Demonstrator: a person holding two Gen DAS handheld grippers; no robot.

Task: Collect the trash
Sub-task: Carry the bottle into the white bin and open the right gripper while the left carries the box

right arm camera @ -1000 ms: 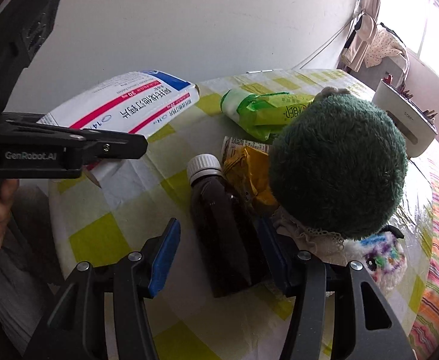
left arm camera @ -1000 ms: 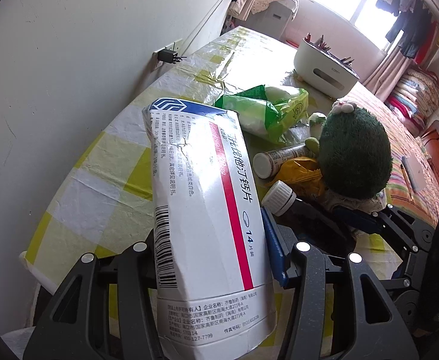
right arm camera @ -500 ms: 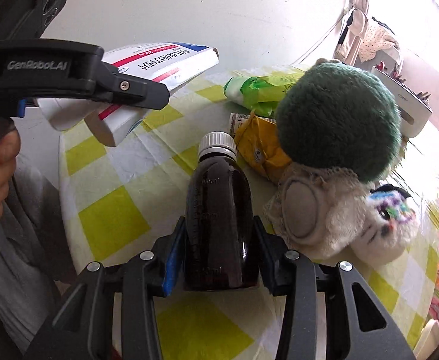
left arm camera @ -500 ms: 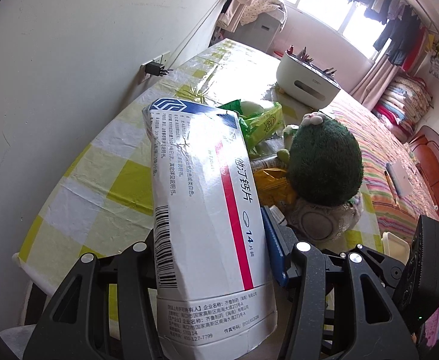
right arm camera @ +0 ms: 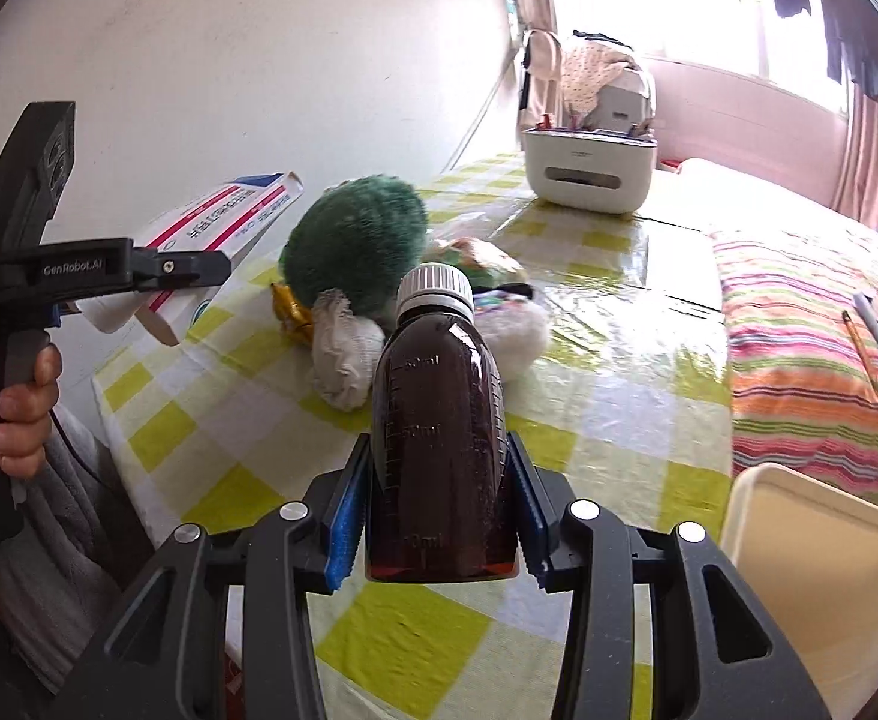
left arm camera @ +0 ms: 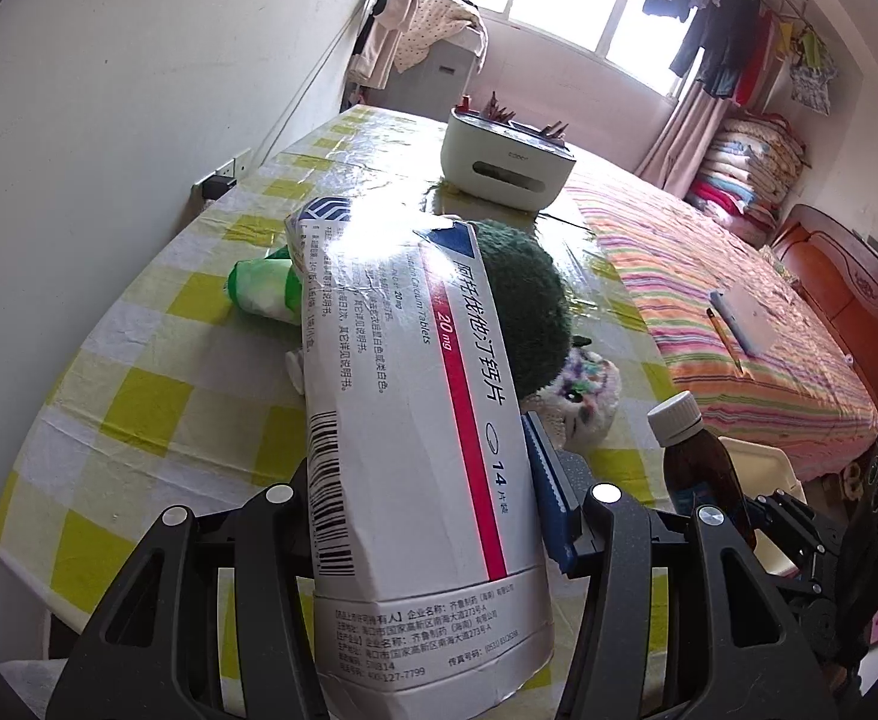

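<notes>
Right claw (right arm camera: 436, 516) now pinches the bottle (right arm camera: 439, 438) and has it lifted off the bench (right arm camera: 619, 372); a second ago it only straddled it. Left claw (left arm camera: 421, 516) still grips the box (left arm camera: 415, 420), raised. Both hands loaded, next comes the bin (right arm camera: 817, 564), bottom right.

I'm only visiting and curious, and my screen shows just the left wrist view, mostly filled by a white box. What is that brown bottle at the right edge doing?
Observer: The brown bottle stands upright, clamped between the blue pads of the right hand-held gripper.
Visitor: Anything special about the bottle?
Observer: Measuring marks run up its side.
Visitor: What is my box hiding on the table?
Observer: A crumpled gold wrapper lies against the green plush toy.
Visitor: Who is carrying the box?
Observer: A bare hand grips the handle of the left hand-held gripper, which clamps the box.
</notes>
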